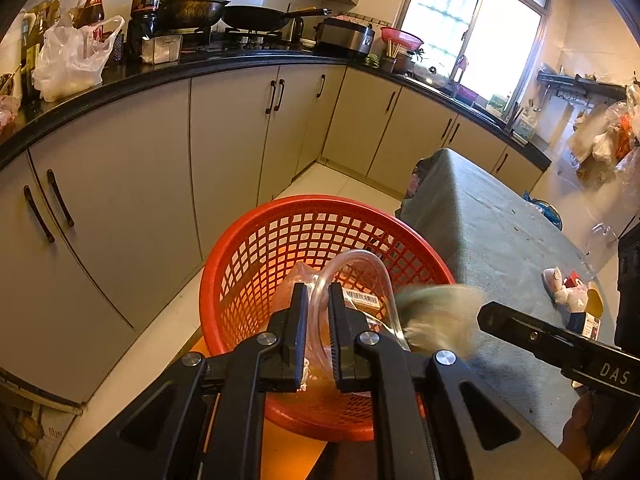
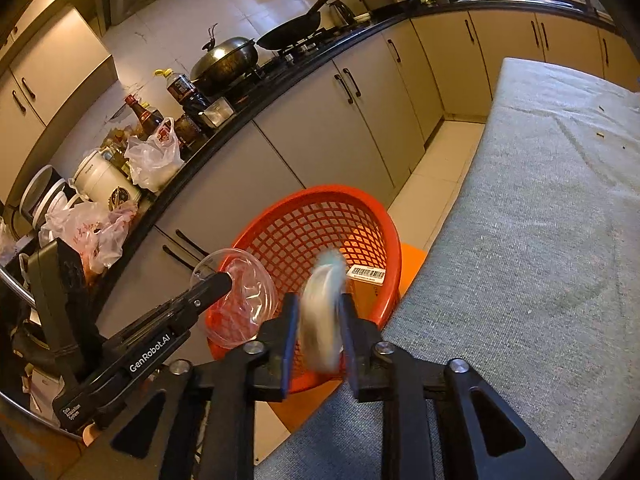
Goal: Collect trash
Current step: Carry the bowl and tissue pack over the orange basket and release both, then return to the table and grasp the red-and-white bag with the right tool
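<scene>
A red mesh basket point(image 1: 264, 256) stands on the floor beside the table; it also shows in the right wrist view point(image 2: 320, 216). My left gripper point(image 1: 319, 300) is shut on a clear plastic cup point(image 1: 352, 264), held over the basket; the cup also shows in the right wrist view point(image 2: 240, 296). My right gripper point(image 2: 318, 308) is shut on a blurred pale green-white piece of trash point(image 2: 322, 312) at the basket's rim; this trash also shows in the left wrist view point(image 1: 436, 320). A barcoded wrapper point(image 2: 367, 273) lies in the basket.
A table with a grey cloth point(image 2: 540, 240) fills the right. More trash, a wrapper and a small box point(image 1: 576, 300), lies on its near corner. Cabinets point(image 1: 224, 140) and a cluttered black counter with pans, bottles and plastic bags point(image 1: 72, 60) run along the left and back.
</scene>
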`<state>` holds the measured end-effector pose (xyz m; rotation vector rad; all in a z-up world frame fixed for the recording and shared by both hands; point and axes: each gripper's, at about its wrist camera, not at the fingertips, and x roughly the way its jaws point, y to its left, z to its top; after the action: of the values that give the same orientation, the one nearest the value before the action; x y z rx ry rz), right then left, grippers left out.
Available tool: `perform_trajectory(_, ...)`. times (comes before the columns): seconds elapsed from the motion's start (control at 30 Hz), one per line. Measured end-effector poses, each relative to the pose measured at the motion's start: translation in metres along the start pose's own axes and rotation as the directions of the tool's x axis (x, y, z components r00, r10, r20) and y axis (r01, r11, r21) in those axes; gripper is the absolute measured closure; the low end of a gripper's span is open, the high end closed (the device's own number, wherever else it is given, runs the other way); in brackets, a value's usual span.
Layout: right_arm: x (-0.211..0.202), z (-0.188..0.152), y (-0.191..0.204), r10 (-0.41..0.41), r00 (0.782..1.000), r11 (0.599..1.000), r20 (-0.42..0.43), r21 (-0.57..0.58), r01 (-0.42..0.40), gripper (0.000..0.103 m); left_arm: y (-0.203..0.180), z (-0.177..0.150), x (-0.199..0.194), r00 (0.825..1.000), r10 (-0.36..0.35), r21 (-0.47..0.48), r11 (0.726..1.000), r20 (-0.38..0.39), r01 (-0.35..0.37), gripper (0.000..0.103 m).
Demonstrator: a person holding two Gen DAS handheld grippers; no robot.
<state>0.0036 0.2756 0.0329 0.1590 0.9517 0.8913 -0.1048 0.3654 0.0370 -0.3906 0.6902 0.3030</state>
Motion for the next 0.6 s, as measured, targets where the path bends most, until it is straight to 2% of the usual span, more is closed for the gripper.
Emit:
perform_trajectory(0.07,-0.003,0.001,0.000,0.002,1.000,1.000,0.010,-0.001,-0.002,0.071,-0.001,0.001,-0.001,1.000,0.000,0.002,1.000,0.001,0.000,0.092)
perform_trajectory(0.17,-0.010,0.000,0.002,0.005,1.000,1.000,0.025,-0.009,-0.005,0.071,0.000,0.002,-0.004,1.000,-0.002,-0.004,1.000,0.010,0.002,0.084)
perform_trajectory(0.23,-0.016,-0.001,0.003,-0.011,0.999,1.000,0.036,-0.022,0.012,0.071,-0.002,0.002,-0.008,1.000,-0.003,-0.001,1.000,0.018,0.003,0.083)
perform_trajectory(0.37,-0.039,-0.001,0.009,-0.126,0.987,0.988,0.102,-0.074,0.134,0.069,-0.007,0.002,-0.016,0.999,-0.016,0.008,1.000,0.032,0.015,0.082)
perform_trajectory(0.43,-0.053,-0.001,0.010,-0.195,0.970,0.973,0.147,-0.097,0.210,0.064,-0.013,0.001,-0.022,0.999,-0.018,0.020,1.000,0.044,0.017,0.077)
perform_trajectory(0.5,-0.065,-0.002,0.010,-0.236,0.956,0.959,0.175,-0.115,0.258,0.056,-0.020,-0.001,-0.029,0.998,-0.014,0.030,0.999,0.066,0.012,0.065)
perform_trajectory(0.6,-0.086,-0.006,0.002,-0.260,0.944,0.951,0.205,-0.114,0.287,0.054,-0.032,-0.001,-0.038,0.996,-0.012,0.062,0.998,0.094,0.007,0.063)
